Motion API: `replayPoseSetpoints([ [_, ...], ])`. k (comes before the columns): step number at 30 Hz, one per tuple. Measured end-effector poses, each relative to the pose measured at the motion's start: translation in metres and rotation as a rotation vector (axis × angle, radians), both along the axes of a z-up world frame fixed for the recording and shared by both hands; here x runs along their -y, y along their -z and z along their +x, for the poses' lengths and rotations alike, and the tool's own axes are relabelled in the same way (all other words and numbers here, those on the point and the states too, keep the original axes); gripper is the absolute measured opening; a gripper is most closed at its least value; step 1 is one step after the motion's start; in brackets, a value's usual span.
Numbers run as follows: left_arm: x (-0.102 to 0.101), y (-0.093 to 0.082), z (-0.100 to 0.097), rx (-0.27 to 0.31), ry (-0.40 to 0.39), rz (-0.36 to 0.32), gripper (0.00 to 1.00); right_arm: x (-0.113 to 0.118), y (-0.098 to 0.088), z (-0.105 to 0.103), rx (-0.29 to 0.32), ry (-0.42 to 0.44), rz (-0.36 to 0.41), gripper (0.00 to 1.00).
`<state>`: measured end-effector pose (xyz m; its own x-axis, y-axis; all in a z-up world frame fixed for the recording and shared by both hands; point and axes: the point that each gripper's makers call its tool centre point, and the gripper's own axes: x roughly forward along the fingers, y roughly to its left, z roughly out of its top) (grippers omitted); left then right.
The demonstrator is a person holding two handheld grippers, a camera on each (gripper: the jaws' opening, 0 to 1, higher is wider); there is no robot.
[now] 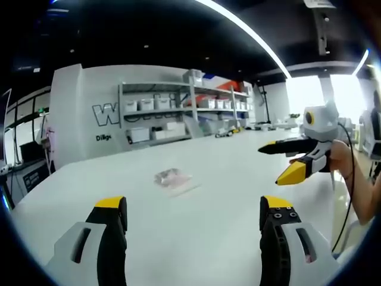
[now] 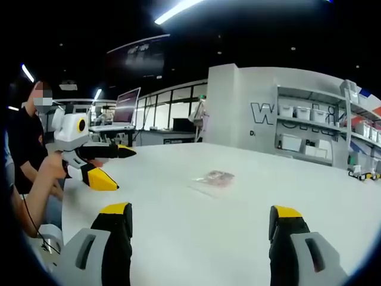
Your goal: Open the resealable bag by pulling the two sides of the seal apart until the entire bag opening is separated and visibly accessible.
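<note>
On the white table (image 1: 196,232), well ahead of both grippers, the resealable bag (image 1: 173,178) is laid flat, pinkish contents visible through it. No jaw is touching it, so the seal is judged untouched. The left gripper (image 1: 193,217) is held with jaws spread wide, and the right gripper (image 2: 202,223) likewise, presumably so that each can take one side of the seal.

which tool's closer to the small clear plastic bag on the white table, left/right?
Too close to call. The small clear plastic bag lies well ahead of the open left tool, and about equally far ahead of the open right tool; neither touches it.
</note>
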<state>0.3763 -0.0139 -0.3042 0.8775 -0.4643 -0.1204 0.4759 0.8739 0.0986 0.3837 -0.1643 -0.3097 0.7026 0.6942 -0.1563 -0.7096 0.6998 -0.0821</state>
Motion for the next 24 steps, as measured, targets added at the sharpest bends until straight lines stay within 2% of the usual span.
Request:
replayPoseSetpoints([
  [24, 0.005, 0.0028, -0.003, -0.007, 0.011, 0.013, 0.91, -0.0042, 0.0007, 0.0003, 0.002, -0.007, -0.017, 0.95],
])
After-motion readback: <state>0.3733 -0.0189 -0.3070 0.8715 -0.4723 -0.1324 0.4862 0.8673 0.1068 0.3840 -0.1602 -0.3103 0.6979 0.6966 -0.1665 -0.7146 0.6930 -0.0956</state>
